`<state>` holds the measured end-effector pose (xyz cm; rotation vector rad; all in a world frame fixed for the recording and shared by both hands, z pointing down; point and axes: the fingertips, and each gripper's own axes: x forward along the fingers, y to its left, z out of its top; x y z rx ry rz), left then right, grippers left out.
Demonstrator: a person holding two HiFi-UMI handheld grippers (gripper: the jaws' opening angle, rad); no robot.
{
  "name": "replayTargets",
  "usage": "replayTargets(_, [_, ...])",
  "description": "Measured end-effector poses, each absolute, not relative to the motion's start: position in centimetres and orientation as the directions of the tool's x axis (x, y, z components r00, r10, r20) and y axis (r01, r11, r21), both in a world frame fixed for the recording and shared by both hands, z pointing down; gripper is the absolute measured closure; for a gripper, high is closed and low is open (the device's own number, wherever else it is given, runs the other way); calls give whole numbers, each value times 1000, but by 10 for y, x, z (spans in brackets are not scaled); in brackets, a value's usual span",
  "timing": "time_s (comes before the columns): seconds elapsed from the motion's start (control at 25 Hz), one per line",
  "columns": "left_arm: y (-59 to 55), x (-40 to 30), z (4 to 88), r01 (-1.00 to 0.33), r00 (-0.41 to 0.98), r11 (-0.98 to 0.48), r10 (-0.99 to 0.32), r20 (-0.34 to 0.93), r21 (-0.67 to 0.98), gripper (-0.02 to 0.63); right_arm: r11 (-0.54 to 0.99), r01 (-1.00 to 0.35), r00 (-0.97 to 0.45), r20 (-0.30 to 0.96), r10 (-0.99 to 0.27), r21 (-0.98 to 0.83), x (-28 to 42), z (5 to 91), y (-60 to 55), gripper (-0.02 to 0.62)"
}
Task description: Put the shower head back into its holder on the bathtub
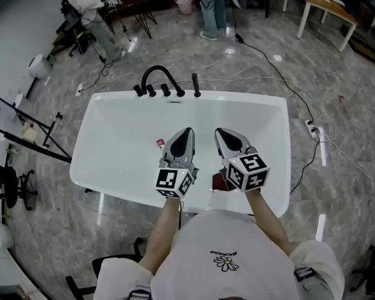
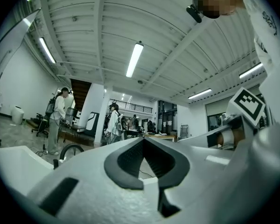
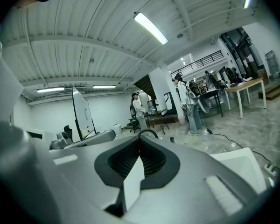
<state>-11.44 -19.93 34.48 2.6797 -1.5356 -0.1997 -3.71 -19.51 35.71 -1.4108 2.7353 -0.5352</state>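
A white bathtub lies below me in the head view. On its far rim stand a black arched faucet with knobs and, to the right, a slim black shower head, upright and apart from both grippers. My left gripper and right gripper hover side by side over the tub's near half, both shut with nothing between the jaws. In the left gripper view the left gripper is closed tip to tip. In the right gripper view the right gripper is also closed, and the faucet shows beyond it.
A small red and white object lies inside the tub near the left gripper. A dark red thing shows under the right gripper. Cables and a power strip cross the floor. People stand beyond. A wooden table is far right.
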Motion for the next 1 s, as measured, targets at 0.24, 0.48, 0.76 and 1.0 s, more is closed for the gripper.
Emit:
replayTargets(0.24, [-194, -122, 348, -875, 461, -469, -883, -90, 120, 607, 563, -783, -605, 116, -788, -264, -44, 349, -191, 592])
replayTargets(0.48, [-195, -132, 345, -888, 438, -445, -895, -83, 115, 607, 575, -777, -611, 92, -786, -256, -47, 338, -192, 591])
replayTargets(0.76, [-193, -136, 359, -891, 437, -440, -898, -49, 111, 607, 561, -786, -601, 108, -792, -260, -47, 351, -192, 591])
replayTargets(1.0, [-194, -136, 370, -885, 454, -455, -890, -28, 99, 607, 550, -791, -594, 121, -795, -266, -45, 357, -195, 591])
